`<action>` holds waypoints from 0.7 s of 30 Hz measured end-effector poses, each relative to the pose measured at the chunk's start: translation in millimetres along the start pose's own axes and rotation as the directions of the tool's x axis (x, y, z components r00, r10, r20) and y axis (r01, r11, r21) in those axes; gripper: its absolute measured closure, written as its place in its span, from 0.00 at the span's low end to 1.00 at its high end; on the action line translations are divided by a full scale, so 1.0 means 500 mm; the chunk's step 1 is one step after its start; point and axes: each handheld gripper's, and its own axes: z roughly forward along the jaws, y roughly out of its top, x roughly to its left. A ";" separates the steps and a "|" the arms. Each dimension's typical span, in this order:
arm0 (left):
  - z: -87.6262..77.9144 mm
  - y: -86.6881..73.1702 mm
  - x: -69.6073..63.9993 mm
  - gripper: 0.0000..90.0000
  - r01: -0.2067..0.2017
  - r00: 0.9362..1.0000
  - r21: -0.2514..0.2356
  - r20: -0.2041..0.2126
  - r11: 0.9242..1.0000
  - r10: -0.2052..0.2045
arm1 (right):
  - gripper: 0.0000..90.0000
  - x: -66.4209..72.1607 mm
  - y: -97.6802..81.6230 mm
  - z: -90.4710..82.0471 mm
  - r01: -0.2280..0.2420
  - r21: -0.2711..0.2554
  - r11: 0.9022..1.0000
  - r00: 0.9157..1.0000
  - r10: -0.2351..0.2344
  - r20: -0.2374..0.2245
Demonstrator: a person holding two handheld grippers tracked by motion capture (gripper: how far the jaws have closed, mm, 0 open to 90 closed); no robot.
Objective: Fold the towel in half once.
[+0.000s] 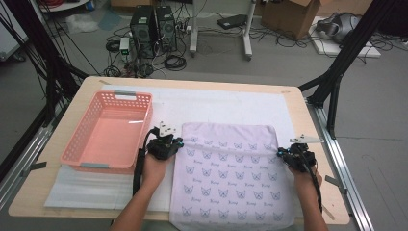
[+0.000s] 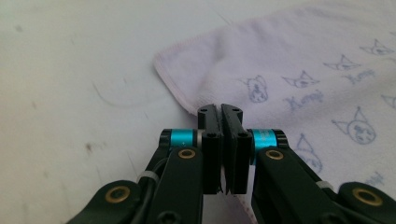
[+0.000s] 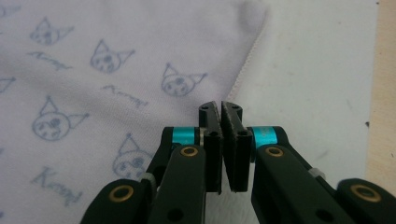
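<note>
A pale lilac towel (image 1: 231, 168) printed with small blue cat faces lies flat on the white mat, its near end hanging over the table's front edge. My left gripper (image 1: 180, 143) sits at the towel's left edge, about a third of the way down from its far end. In the left gripper view the jaws (image 2: 221, 108) are shut with the towel's hem (image 2: 175, 88) running in between them. My right gripper (image 1: 281, 154) is at the opposite edge. There too the jaws (image 3: 220, 106) are shut on the stitched hem (image 3: 247, 65). A faint ridge crosses the towel between the two grippers.
An empty pink plastic basket (image 1: 76, 137) stands on the left of the table, just beside my left gripper. The white mat (image 1: 216, 101) covers most of the wooden tabletop (image 1: 315, 139). Computers, cables and boxes lie on the floor beyond the far edge.
</note>
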 end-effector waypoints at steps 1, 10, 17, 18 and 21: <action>0.001 0.010 0.002 0.96 0.007 1.000 -0.013 -0.007 1.000 -0.007 | 0.97 -0.005 0.004 0.001 -0.016 -0.005 1.000 1.000 0.016 -0.004; 0.007 0.060 0.031 0.96 0.097 0.995 -0.076 -0.021 0.992 -0.099 | 0.97 -0.033 0.071 -0.018 -0.108 -0.120 0.987 0.994 0.105 -0.032; -0.036 0.049 0.024 0.96 0.079 0.996 -0.106 0.037 0.991 -0.075 | 0.97 -0.037 0.059 -0.034 -0.109 -0.125 0.986 0.991 0.099 -0.086; -0.040 0.044 0.019 0.96 0.065 0.997 -0.095 0.043 0.993 -0.061 | 0.97 -0.037 0.056 -0.036 -0.113 -0.126 0.986 0.990 0.102 -0.094; -0.056 0.024 0.003 0.96 0.027 0.998 -0.091 0.056 0.995 -0.022 | 0.97 -0.035 0.047 -0.051 -0.106 -0.134 0.985 0.989 0.091 -0.115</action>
